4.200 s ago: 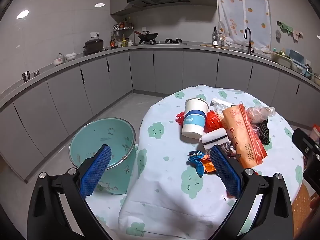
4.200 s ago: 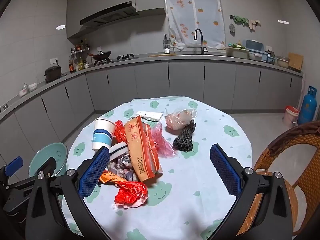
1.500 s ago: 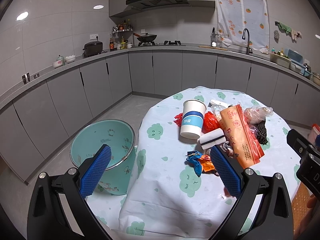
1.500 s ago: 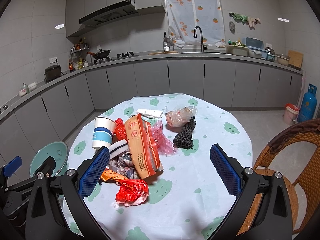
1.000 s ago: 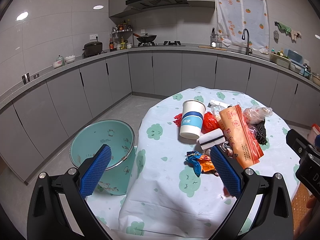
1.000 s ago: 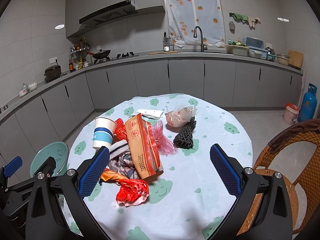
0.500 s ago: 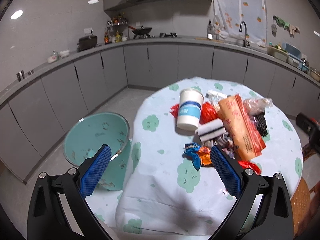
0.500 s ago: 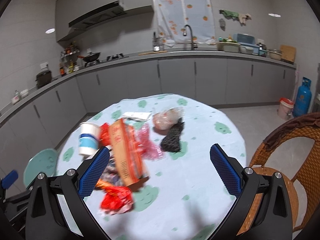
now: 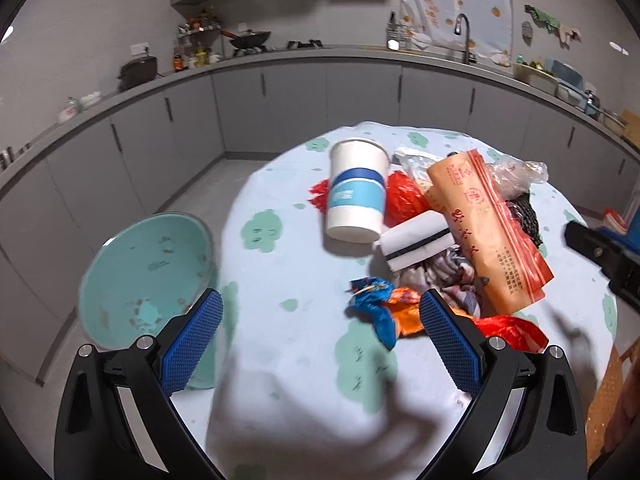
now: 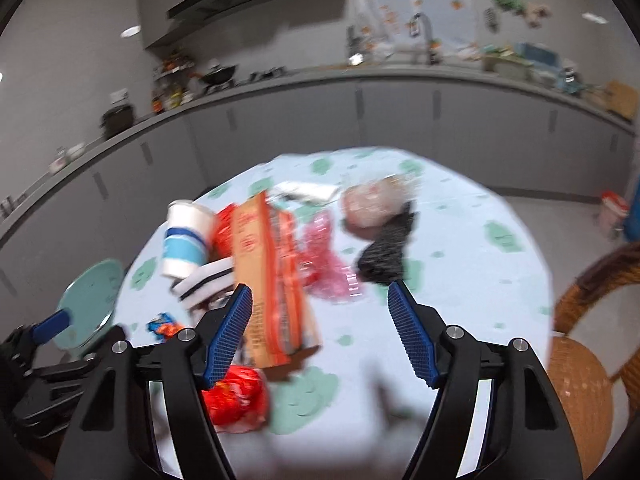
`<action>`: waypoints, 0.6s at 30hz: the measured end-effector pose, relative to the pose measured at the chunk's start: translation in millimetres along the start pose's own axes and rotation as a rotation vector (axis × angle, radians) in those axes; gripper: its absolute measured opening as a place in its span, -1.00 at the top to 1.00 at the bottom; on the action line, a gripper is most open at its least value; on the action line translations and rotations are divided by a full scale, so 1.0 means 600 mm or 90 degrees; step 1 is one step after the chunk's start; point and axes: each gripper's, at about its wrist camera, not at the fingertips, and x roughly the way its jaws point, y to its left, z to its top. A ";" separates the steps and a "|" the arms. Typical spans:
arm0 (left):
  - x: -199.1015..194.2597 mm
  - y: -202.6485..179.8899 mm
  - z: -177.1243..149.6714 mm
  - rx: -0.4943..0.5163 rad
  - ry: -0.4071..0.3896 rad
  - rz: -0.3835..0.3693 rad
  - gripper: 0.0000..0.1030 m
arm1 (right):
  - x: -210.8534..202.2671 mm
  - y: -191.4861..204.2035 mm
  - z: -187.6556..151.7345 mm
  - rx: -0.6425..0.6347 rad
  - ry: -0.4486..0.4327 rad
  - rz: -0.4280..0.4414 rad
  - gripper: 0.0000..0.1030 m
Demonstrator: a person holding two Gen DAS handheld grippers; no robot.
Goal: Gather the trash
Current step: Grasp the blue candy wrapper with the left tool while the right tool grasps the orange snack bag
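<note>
Trash piled on a round kitchen table, both claws above it.

Left wrist: left gripper gapes, holding nothing; teal bin beside the table looks nearly bare; upright paper cup; orange bag with red print, illegible.
Right wrist, blurred: right gripper closing, nothing pinched; trash pile ahead.

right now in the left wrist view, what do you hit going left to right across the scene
teal bin → paper cup → white sponge → orange bag → right gripper's black body
</note>
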 end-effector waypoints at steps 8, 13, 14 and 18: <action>0.069 -0.015 0.012 -0.006 0.061 -0.052 -0.87 | 0.095 -0.011 -0.003 0.034 0.118 0.098 -0.08; 0.101 -0.031 0.017 0.004 0.091 -0.069 -0.48 | 0.121 -0.015 -0.015 0.052 0.157 0.147 0.03; 0.110 -0.034 0.016 0.003 0.103 -0.080 -0.45 | 0.123 -0.014 -0.016 0.047 0.155 0.147 0.06; 0.120 -0.038 0.008 -0.009 0.124 -0.122 -0.11 | 0.117 -0.017 -0.017 0.041 0.144 0.175 0.73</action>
